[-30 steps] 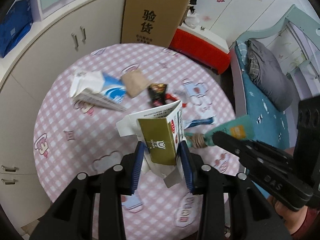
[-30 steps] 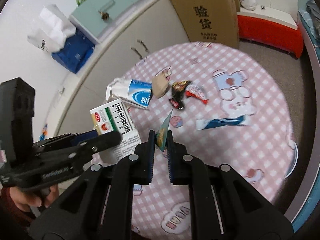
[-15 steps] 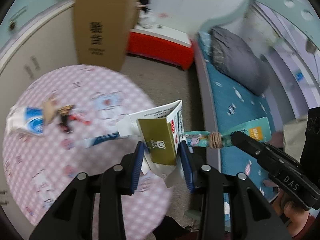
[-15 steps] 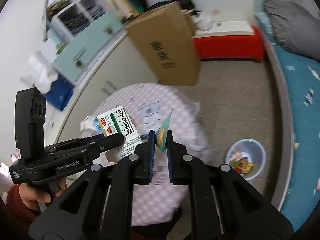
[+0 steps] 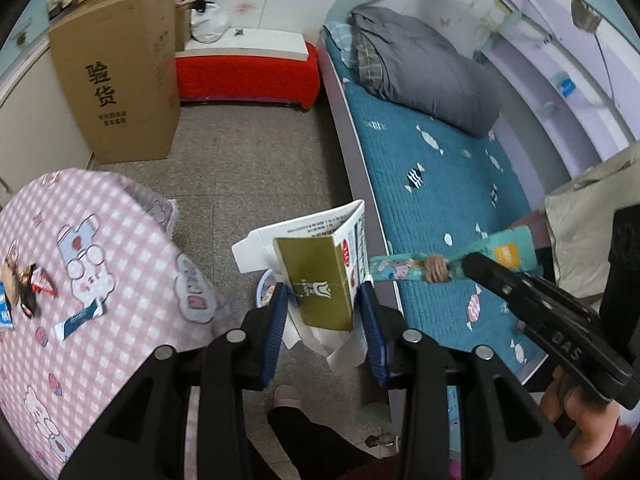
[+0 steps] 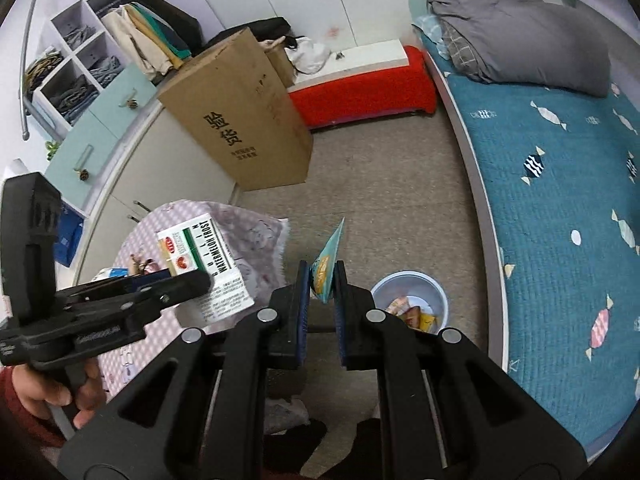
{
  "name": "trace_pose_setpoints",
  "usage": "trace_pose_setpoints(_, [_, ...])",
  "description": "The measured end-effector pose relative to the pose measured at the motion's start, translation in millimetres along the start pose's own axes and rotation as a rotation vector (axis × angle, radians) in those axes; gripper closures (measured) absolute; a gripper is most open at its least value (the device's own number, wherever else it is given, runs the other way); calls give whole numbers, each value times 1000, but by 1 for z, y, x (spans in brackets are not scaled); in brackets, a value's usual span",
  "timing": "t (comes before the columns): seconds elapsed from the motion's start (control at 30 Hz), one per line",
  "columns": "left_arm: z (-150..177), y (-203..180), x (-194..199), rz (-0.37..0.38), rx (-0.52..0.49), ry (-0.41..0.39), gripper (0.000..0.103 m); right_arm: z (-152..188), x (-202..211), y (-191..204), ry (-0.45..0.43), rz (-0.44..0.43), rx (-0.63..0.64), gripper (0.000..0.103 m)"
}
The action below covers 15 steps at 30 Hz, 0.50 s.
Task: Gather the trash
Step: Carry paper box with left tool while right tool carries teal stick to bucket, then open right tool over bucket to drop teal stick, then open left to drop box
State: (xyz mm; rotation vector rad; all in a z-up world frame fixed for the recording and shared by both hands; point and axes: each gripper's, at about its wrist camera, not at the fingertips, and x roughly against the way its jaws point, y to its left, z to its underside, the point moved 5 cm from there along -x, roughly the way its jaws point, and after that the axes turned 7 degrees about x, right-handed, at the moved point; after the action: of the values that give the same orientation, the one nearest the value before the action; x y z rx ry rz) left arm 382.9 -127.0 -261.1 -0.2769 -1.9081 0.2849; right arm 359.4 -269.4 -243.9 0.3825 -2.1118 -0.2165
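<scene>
My left gripper (image 5: 323,296) is shut on a gold and white carton (image 5: 316,276), held above the floor past the edge of the pink checked table (image 5: 100,240). A pale blue bin (image 5: 264,288) peeks out behind the carton. In the right wrist view the same bin (image 6: 412,284) stands on the floor with several wrappers inside. My right gripper (image 6: 322,276) holds a flat teal wrapper (image 6: 330,252) on edge just left of the bin; its jaws are opening, the wrapper between them. The left gripper (image 6: 200,280) and its carton (image 6: 200,248) hang over the table edge.
Dark wrappers (image 5: 32,284) and a blue strip (image 5: 80,318) lie on the table. A tall cardboard box (image 5: 120,80) and a red bench (image 5: 248,76) stand at the back. A bed with a teal cover (image 5: 440,180) runs along the right. A slippered foot (image 5: 286,396) is below.
Both grippers have swung right, from above the table to above the floor, each with its item. The bin has come into view. The grips look unchanged.
</scene>
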Motion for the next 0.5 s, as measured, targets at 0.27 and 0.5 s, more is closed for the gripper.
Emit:
trace_pose_setpoints(0.27, [-7,-20,-19,-46,-54,38,67,3,-28,-35,63,7,-70,44])
trace_pose_setpoints(0.5, [-11,-40,-33,-48,-96,61,67,2,-5,-50,13,34,-105,44])
